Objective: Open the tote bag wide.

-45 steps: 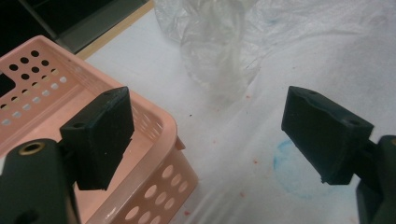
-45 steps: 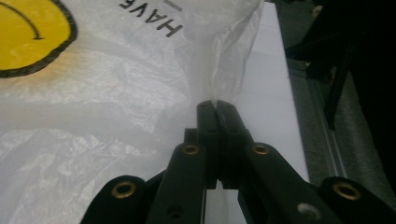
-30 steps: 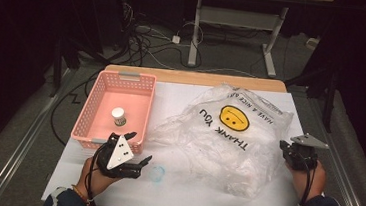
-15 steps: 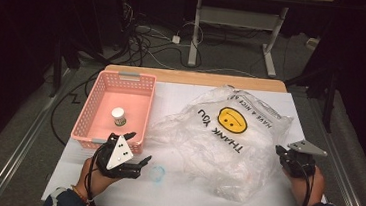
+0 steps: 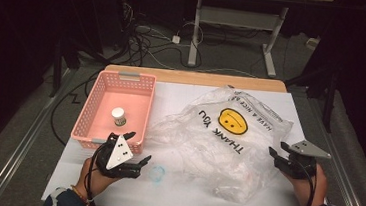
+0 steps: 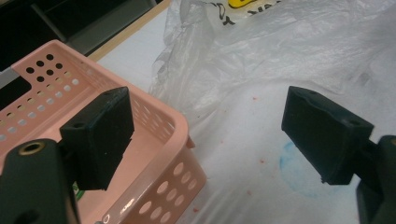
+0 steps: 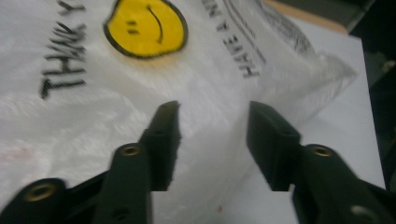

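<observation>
Basket (image 5: 94, 120) with a small bottle (image 5: 118, 116) sits left; left gripper (image 5: 138, 165) hovers released beside it. Plastic bag (image 5: 218, 141) lies mid-table. Right gripper (image 5: 274, 158), jaws just opened, straddles the bag's edge without pinching.

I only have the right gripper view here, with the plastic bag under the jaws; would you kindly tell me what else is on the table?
Observer: A pink basket stands at the table's left side, just beside the bag.
Operator: Thank you. Is anything inside it?
Observer: One small white-capped bottle, standing upright on the basket's floor.
Operator: And where is the left gripper?
Observer: The left gripper hovers at the basket's near right corner, its jaws open with nothing between them.
</observation>
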Tool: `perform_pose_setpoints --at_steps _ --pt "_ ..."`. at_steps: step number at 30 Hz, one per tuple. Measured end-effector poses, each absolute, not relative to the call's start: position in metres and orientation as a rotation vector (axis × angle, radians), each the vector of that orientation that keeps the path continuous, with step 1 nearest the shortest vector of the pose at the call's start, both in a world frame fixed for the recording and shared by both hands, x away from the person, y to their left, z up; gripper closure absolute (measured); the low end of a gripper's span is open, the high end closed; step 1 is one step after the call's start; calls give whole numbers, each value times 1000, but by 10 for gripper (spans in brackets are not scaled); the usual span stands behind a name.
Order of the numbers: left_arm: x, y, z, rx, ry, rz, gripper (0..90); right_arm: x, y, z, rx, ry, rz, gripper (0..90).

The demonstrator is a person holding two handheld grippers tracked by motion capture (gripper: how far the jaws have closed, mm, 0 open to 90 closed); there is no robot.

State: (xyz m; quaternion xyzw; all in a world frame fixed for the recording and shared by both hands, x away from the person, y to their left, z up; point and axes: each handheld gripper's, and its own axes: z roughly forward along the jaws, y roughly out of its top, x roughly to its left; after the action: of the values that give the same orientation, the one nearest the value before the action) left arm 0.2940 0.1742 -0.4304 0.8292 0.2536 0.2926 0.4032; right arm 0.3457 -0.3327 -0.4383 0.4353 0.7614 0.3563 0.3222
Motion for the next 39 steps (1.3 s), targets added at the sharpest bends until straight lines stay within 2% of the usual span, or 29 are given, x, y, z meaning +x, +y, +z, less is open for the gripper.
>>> perform_pose_setpoints --at_steps 5,10,18,24,25,29,30,31,32,33,39 --pt "295 174 -430 2095 645 742 162 338 -315 -409 988 2015 1090 443" --pt "296 175 -431 2095 652 739 162 341 -269 -394 795 2161 1192 431" --pt "297 174 -433 2100 658 734 162 363 -178 -419 552 2464 1052 398" --pt "297 176 -433 2098 663 728 162 378 -154 -449 518 2566 908 392" --pt "297 176 -433 2098 662 732 162 381 -154 -452 534 2575 909 415" --pt "296 183 -429 2083 674 758 162 391 -157 -460 601 2572 843 604" --pt "296 186 -427 2071 686 766 162 393 -158 -463 632 2572 837 734" --pt "296 190 -425 2054 699 771 162 393 -158 -463 632 2572 837 734" --pt "297 193 -423 2042 713 779 162 394 -159 -464 641 2582 831 774" --pt "297 197 -420 2030 724 796 162 394 -160 -463 653 2570 840 886" --pt "307 215 -409 1978 803 855 163 389 -162 -449 646 2465 891 900"
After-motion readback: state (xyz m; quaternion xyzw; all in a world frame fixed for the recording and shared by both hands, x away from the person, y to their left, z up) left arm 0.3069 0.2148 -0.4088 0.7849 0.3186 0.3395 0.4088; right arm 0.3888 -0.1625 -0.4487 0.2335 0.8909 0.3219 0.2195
